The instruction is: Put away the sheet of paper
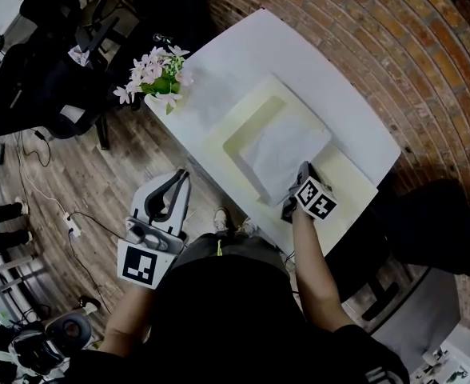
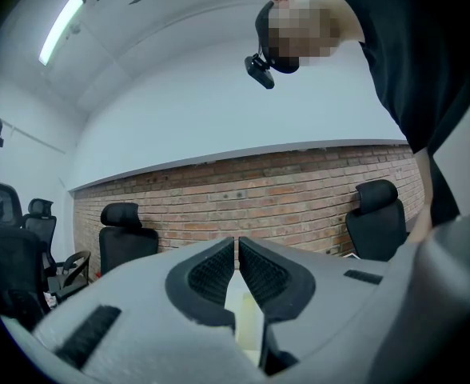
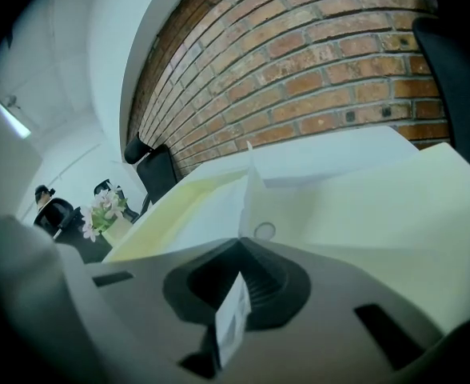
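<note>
A white sheet of paper [image 1: 281,149] lies tilted over an open pale yellow folder [image 1: 243,118] on the white table [image 1: 243,46]. My right gripper [image 1: 300,176] is at the sheet's near corner and shut on it. In the right gripper view the paper [image 3: 252,189] runs edge-on up from between the closed jaws of my right gripper [image 3: 241,242], with the folder [image 3: 379,206] beneath it. My left gripper [image 1: 179,184] is held off the table's near-left edge, over the wooden floor. In its own view the left gripper [image 2: 236,242] has its pads together with nothing between them.
A pot of pink flowers [image 1: 157,74] stands at the table's left corner. Black office chairs [image 1: 51,78] crowd the floor to the left. A brick wall [image 1: 379,38] runs behind the table. Cables [image 1: 67,214] trail over the floor by my left side.
</note>
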### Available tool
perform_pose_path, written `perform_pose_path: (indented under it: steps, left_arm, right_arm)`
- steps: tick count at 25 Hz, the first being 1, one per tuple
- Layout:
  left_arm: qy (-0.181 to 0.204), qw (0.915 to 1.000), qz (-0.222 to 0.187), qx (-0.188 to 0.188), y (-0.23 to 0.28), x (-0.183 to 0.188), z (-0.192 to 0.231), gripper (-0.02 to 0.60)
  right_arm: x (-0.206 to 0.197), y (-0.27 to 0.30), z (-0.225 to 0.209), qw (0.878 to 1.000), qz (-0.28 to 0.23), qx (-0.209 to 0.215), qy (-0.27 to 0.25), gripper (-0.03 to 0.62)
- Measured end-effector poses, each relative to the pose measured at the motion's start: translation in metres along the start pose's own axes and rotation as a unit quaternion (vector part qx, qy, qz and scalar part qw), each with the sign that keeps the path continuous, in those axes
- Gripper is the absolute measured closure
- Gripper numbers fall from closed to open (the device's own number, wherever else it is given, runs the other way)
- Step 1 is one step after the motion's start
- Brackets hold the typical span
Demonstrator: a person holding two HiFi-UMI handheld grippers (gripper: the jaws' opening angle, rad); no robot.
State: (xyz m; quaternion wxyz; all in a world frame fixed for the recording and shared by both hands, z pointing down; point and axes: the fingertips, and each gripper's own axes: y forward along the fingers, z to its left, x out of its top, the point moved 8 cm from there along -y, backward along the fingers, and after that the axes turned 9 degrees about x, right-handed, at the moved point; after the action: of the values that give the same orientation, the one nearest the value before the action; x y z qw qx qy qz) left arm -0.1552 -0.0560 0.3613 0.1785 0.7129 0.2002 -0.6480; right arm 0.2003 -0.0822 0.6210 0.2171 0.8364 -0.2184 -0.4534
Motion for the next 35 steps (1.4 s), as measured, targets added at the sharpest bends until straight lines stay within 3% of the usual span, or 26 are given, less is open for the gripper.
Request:
perform_pose_path:
  steps: [9,16,35]
  left_arm:
    - [0.001,0.9999,0.009,0.009,0.0,-0.004,0.007,0.543]
    - [-0.001,0.9999,0.014,0.008,0.003,-0.006,0.008,0.545]
    - [-0.001,0.9996,0.021,0.02,-0.007,-0.009,0.015,0.543]
  right_arm:
    - [-0.002,0.02,0.012,1.0,0.006,0.009,0.015,0.579]
    - [-0.003,0.023,0.008,0.998,0.001,0.007,0.061,0.579]
    - [-0.006,0.052,0.041,0.997,0.015,0.049,0.06,0.579]
